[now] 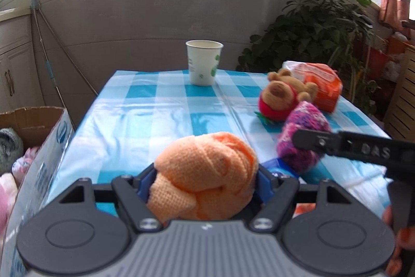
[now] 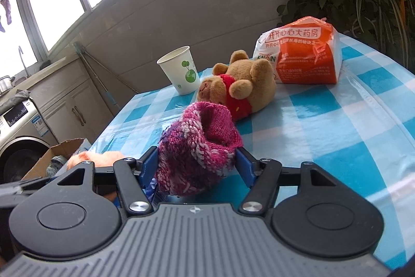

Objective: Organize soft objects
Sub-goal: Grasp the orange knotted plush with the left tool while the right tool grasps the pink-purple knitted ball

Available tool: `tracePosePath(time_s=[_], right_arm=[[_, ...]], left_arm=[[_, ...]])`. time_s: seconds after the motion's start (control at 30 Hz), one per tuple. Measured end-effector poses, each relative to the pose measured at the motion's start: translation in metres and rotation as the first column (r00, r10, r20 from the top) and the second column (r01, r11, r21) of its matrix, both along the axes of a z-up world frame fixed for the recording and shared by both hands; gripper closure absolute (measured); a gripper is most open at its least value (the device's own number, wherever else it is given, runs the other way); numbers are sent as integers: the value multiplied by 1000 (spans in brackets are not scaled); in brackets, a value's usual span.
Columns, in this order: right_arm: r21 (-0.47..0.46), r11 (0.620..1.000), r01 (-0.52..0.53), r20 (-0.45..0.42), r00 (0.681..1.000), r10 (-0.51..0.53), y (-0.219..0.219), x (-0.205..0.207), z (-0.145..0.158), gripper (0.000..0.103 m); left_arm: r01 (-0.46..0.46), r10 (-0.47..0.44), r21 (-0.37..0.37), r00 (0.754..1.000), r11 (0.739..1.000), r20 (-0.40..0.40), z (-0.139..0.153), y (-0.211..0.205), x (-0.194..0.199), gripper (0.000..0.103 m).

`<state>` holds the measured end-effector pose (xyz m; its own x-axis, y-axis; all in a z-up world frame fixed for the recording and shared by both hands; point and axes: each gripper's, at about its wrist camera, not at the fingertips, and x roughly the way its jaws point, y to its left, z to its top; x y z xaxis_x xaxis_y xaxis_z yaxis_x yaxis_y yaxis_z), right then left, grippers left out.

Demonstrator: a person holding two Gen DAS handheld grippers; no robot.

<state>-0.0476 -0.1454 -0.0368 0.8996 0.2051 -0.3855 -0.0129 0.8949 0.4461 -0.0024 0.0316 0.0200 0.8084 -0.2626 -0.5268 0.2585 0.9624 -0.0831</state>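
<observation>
Orange knit bundle (image 1: 205,175) sits clamped between the blue pads of the left hand-held gripper (image 1: 206,181), held above the near edge of the checked desk (image 1: 145,105), with a cardboard box (image 1: 39,126) to the left. In the right wrist view, the right hand-held gripper (image 2: 197,162) is clamped on a pink-purple knit sock (image 2: 199,147), near a plush bear (image 2: 238,85), paper cup (image 2: 181,69) and orange packet (image 2: 303,51).
</observation>
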Motion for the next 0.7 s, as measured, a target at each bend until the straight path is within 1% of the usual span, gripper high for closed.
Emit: tracePosePath(time_s=[0.13,0.37,0.6,0.7], right_arm=[[6,1000,2,-4,1000,-2,1,-7,0,24],[66,997,27,-14,1000,-26,-3,-17,-2,24],[123,991,57,-10,998,-56,0,-23,-3,24],[115,991,65,-3,998,-65,7,-25,0,24]], left_arm=[[16,-16,-44,1000,999,-1,-2,7,-13,28],[49,-47,-115,999,992,24,-3,21,-20,28],[46,-39,-185,998,982,45,5,41,-24,28],[49,-40,-203,998,978,49,7,47,-26,28]])
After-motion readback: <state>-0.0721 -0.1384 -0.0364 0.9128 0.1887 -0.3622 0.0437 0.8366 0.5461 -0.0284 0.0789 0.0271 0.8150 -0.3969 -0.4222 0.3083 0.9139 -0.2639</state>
